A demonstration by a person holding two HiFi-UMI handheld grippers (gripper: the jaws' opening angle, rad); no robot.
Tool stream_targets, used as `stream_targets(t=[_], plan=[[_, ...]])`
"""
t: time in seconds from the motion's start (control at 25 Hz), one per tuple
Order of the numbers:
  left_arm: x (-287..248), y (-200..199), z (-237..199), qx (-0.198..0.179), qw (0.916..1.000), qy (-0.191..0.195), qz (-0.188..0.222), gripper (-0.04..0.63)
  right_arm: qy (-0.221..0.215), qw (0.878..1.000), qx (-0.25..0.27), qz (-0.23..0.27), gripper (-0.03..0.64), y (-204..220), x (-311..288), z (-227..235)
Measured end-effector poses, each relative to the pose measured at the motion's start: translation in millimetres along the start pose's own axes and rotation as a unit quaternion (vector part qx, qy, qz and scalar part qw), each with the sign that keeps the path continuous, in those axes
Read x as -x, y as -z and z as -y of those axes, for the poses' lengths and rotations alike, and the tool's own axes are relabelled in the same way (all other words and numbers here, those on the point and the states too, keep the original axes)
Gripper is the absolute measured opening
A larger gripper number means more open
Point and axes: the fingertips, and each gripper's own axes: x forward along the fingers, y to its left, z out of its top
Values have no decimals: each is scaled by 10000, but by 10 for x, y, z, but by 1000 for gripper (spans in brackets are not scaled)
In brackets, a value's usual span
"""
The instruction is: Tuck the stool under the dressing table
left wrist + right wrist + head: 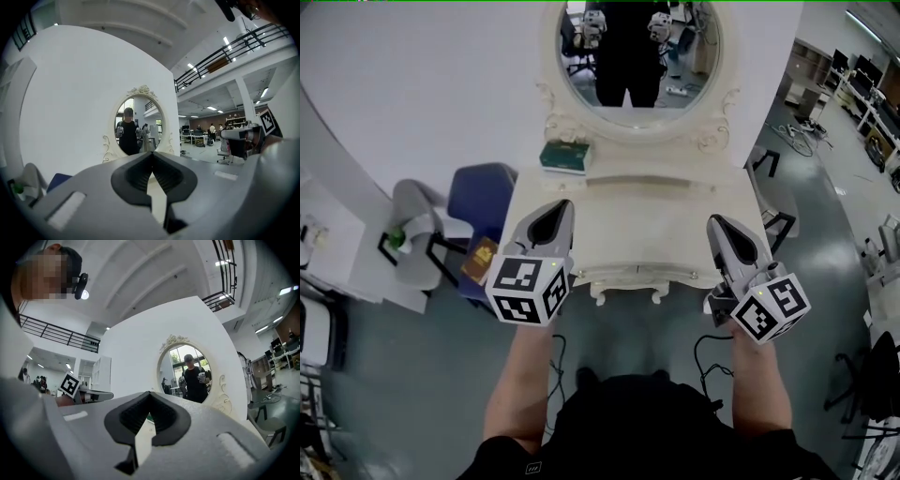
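The cream dressing table (628,220) stands against the white wall with its oval mirror (637,56) above it. Under its front edge shows a carved cream piece with short legs (625,292), which looks like the stool, mostly hidden by the tabletop. My left gripper (560,210) and right gripper (715,223) hover over the table's front corners, both shut and empty. In the left gripper view the jaws (151,155) meet at the tips and point at the mirror (139,123). The right gripper's jaws (150,394) are likewise shut, facing the mirror (190,376).
A green box (565,156) lies on the table's back left. A blue chair (483,202) and a grey chair (417,230) stand left of the table. A black frame (778,225) is at its right, and cables (708,352) run on the floor by my feet.
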Motion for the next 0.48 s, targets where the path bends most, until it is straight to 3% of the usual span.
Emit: stream_targets(t=[0.16,0.48], plan=[[99,189,2,-66,9998,-55,-205,18,132,9995,223,-155,2,86,67,-31],[152,471,-4,137,9989,-32,-453,18,70,9990,180,-396,2,308,45,-110]])
